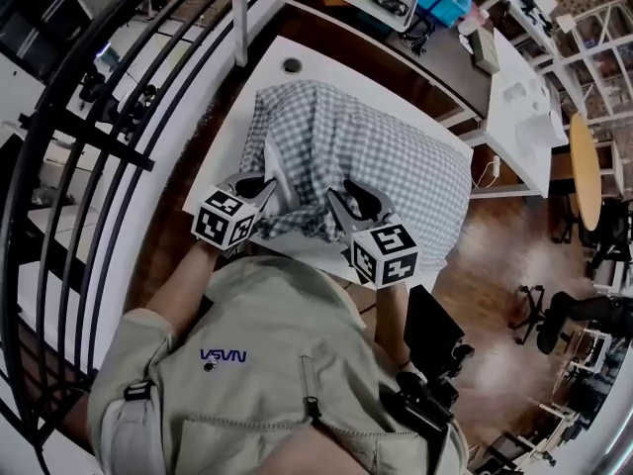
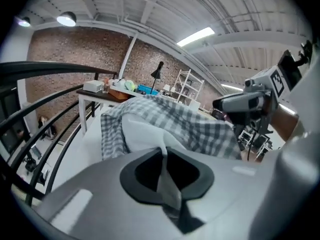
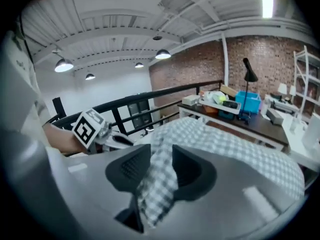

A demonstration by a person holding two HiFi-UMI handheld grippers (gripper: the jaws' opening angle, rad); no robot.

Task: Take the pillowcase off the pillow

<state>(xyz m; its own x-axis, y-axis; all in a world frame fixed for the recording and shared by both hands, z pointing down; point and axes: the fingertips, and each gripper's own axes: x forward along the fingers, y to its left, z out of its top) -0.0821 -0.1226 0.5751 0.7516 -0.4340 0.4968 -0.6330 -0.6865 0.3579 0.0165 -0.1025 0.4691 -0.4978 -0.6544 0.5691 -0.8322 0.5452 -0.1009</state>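
A pillow in a grey-and-white checked pillowcase (image 1: 376, 156) lies on the white table (image 1: 297, 52). At its near left end the white pillow (image 2: 145, 129) shows out of the case's open mouth. My left gripper (image 1: 265, 190) (image 2: 164, 151) is shut on a fold of cloth there, white where it leaves the jaws and checked deeper in. My right gripper (image 1: 354, 202) (image 3: 159, 151) is at the near edge, to the right of the left one. Its jaws stand apart, and a strip of the checked pillowcase (image 3: 160, 179) hangs loosely between them.
A black curved railing (image 1: 89, 117) runs along the left. Behind the table stands a dark desk (image 1: 396, 28) cluttered with a blue box and a lamp. White furniture (image 1: 524, 97) is at the right, and a black chair (image 1: 435, 339) is beside the person.
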